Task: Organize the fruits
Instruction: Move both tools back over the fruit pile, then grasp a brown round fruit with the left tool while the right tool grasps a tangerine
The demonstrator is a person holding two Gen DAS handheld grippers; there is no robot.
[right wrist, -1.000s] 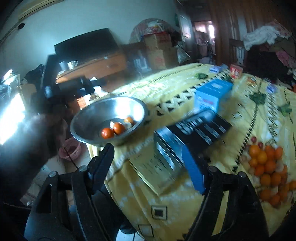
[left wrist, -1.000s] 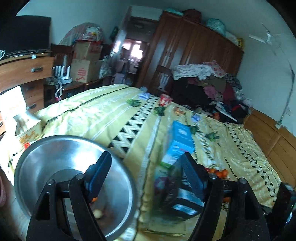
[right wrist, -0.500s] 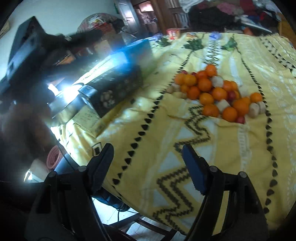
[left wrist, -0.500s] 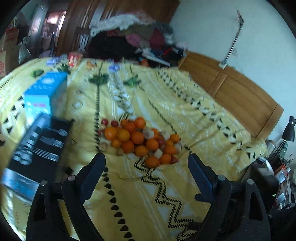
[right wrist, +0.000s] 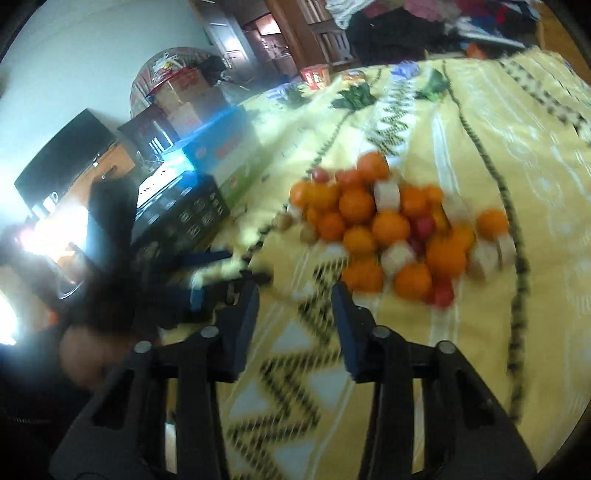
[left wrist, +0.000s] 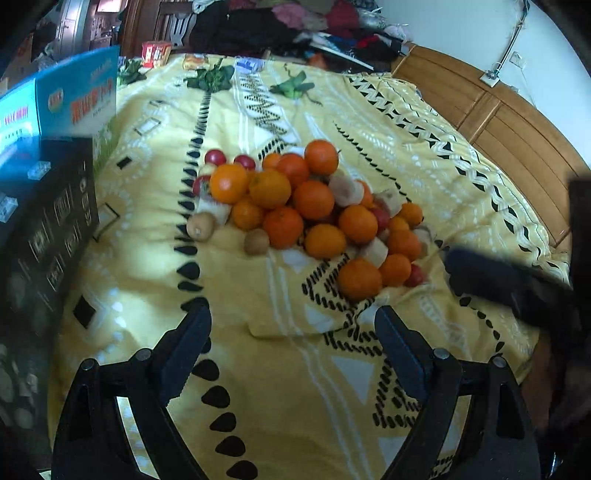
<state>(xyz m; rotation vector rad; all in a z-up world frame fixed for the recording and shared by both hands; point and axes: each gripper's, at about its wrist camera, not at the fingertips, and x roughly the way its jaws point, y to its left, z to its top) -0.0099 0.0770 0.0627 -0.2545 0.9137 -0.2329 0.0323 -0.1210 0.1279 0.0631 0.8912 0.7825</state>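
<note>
A pile of fruit (left wrist: 314,210) lies on the yellow patterned bedspread (left wrist: 280,369): several oranges, small red fruits, brown kiwis and pale banana pieces. It also shows, blurred, in the right wrist view (right wrist: 399,232). My left gripper (left wrist: 291,332) is open and empty, just short of the pile's near edge. My right gripper (right wrist: 295,306) is open and empty, close to the pile's near left edge. The right gripper shows as a dark blurred shape (left wrist: 509,284) at the right of the left wrist view.
A black box (left wrist: 44,229) and a blue carton (left wrist: 74,96) stand left of the fruit. A wooden headboard (left wrist: 517,122) lies at the right, heaped clothes (left wrist: 295,22) at the back. A steel bowl's rim (right wrist: 70,273) shows dimly at far left.
Both grippers have swung from the steel bowl and boxes over to the fruit pile and moved closer to it. The right gripper's jaws have narrowed. Both stay empty.
</note>
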